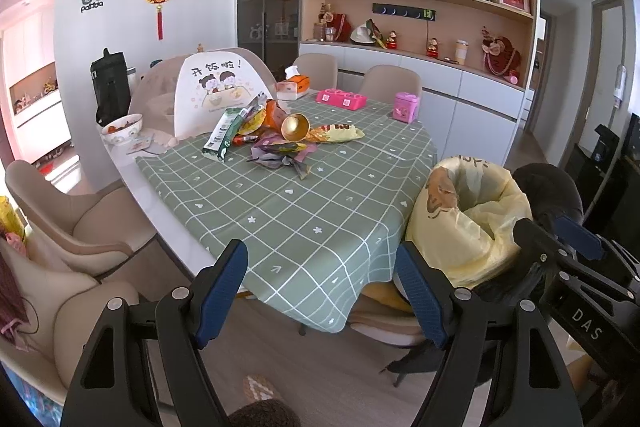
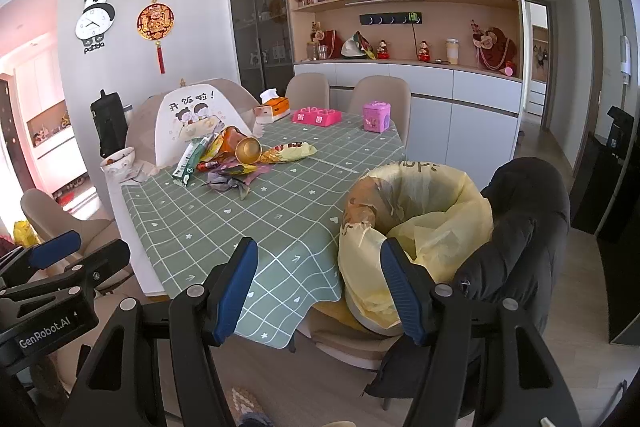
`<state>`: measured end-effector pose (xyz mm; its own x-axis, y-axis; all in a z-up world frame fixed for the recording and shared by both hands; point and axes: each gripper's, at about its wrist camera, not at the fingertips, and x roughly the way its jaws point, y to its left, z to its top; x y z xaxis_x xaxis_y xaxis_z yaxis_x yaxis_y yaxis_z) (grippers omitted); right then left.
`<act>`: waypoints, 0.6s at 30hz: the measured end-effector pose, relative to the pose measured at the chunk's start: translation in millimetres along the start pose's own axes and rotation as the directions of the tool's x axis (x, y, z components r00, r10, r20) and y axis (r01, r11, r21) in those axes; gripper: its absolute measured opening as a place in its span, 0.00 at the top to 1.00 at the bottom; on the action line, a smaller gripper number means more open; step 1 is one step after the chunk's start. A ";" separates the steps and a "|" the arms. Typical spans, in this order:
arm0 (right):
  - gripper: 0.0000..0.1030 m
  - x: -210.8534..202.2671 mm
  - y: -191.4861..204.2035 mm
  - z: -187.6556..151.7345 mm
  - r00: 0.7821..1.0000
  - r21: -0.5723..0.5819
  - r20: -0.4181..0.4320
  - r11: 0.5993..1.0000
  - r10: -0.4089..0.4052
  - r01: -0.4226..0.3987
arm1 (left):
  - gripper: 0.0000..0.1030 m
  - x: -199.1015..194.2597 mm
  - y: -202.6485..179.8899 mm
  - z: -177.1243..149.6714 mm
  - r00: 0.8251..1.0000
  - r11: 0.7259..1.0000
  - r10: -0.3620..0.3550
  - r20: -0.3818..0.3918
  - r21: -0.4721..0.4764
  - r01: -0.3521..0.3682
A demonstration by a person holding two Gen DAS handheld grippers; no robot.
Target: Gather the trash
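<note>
1. At far left, a bowl [image 1: 122, 128] of food sat on the bare table edge, just beside the green checked tablecloth [image 1: 304, 211].
2. My left gripper [image 1: 320, 267] hung off the table's near edge, its jaws wide and holding nothing.
3. The trash pile [image 1: 272, 137] lay on the far left part of the cloth: a green carton [image 1: 222, 137], crumpled wrappers and a gold cup [image 1: 295, 127] on its side, well apart from both grippers.
4. My right gripper [image 2: 318, 269] was also spread wide and empty at the near edge.
5. At near right, a yellow-lined bin [image 2: 420, 223] stood on a chair beside a dark jacket [image 2: 528, 227].
</note>
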<state>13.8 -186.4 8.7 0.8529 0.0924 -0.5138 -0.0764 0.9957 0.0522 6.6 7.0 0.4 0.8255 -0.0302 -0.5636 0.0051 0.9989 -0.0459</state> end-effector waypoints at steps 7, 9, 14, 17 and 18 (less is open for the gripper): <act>0.41 0.0 -0.2 -0.4 1.000 0.000 -0.001 1.000 -0.001 0.001 | 0.26 -0.1 -2.3 -0.7 1.000 1.000 -0.001 0.000 0.000 0.001; 0.41 -0.1 -0.6 -0.6 1.000 0.001 0.000 1.000 0.000 0.000 | 0.26 -0.7 -2.4 -0.2 1.000 1.000 0.000 0.001 0.000 0.000; 0.41 0.8 -1.9 -2.1 1.000 0.003 0.000 1.000 -0.002 0.002 | 0.26 0.1 -4.6 -1.0 1.000 1.000 0.000 0.001 0.000 0.000; 0.41 1.2 -2.1 -2.8 1.000 0.003 0.002 1.000 -0.005 0.005 | 0.26 0.0 -4.6 -1.1 1.000 1.000 0.000 0.001 0.000 0.000; 0.41 1.5 -3.7 -4.1 1.000 0.005 0.001 1.000 -0.006 0.006 | 0.26 0.0 -4.6 -1.0 1.000 1.000 0.000 0.001 0.001 0.000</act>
<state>13.3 -190.0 4.3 0.8540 0.0867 -0.5130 -0.0689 0.9962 0.0535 6.0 2.4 -0.2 0.8261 -0.0300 -0.5627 0.0053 0.9990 -0.0455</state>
